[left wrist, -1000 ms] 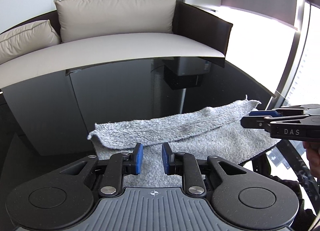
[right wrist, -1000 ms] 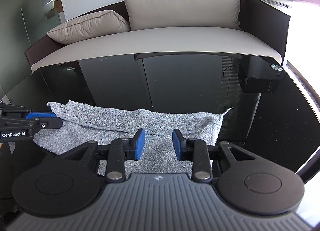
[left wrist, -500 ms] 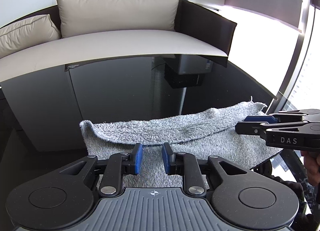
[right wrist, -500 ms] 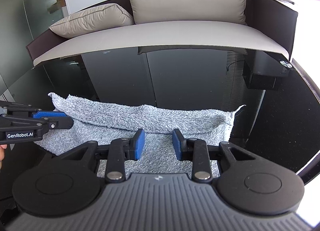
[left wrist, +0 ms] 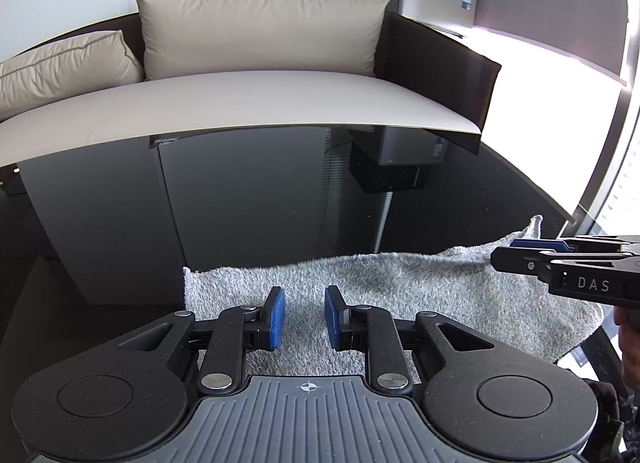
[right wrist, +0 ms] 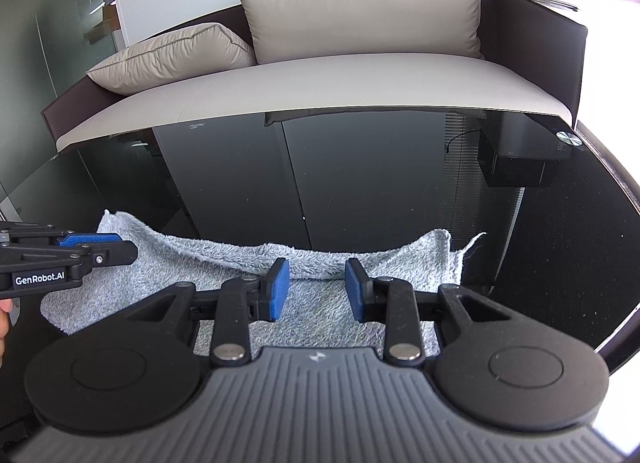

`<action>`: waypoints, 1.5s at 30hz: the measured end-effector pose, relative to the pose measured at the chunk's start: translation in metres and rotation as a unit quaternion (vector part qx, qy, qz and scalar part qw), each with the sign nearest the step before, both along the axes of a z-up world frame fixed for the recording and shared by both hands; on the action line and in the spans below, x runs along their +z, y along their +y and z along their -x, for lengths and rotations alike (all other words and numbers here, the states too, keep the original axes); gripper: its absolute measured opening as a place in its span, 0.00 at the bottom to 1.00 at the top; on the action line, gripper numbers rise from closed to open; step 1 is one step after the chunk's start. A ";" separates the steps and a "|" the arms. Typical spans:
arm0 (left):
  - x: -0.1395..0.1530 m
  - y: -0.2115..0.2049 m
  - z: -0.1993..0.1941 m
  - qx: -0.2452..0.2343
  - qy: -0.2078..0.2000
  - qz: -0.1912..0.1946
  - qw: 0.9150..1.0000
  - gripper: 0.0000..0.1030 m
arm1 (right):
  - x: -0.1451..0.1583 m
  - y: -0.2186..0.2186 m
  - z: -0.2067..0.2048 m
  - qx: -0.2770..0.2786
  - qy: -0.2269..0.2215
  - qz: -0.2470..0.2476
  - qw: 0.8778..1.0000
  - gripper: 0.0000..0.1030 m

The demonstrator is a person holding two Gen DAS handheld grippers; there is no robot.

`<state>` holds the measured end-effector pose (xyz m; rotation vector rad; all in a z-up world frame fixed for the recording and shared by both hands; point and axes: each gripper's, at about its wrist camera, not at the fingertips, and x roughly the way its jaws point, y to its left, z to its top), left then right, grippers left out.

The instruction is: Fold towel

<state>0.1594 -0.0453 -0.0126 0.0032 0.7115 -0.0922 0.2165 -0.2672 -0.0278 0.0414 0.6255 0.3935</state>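
Grey fluffy terry towel (left wrist: 400,295) on glossy black bench (left wrist: 280,203): soft, limp, light; pinch corners. Left gripper (left wrist: 305,317), right gripper (right wrist: 316,289) slightly parted, empty.

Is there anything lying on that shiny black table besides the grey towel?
No, in the right wrist view only the grey towel lies on the black table; the other shapes on it are reflections.

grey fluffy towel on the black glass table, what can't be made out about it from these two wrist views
- Near edge of the grey fluffy towel: hidden in both wrist views by the gripper bodies.
- Towel under the left gripper and right gripper: whether the blue pads touch it cannot be told.
- Black glass table: its right rim is cut off by the right view's edge.
- Person's hand: cut off at the left view's edge.
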 end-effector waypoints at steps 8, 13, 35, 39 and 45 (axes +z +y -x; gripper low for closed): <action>0.004 0.008 0.003 0.015 0.002 -0.007 1.000 0.22 | 0.007 -0.016 0.001 -0.034 -0.006 0.004 0.999 0.32; 0.008 0.017 0.009 0.030 0.004 -0.009 1.000 0.34 | 0.008 -0.028 0.010 -0.056 -0.004 0.007 0.998 0.32; 0.011 0.036 0.054 0.041 0.026 -0.001 0.999 0.65 | 0.015 -0.049 0.056 -0.107 0.002 -0.005 0.994 0.49; 0.010 0.035 0.061 0.040 0.027 0.004 0.999 0.65 | 0.015 -0.053 0.065 -0.116 0.015 -0.020 0.993 0.49; 0.009 0.031 0.070 0.038 0.027 0.006 0.999 0.65 | 0.013 -0.052 0.079 -0.134 0.033 -0.023 0.990 0.49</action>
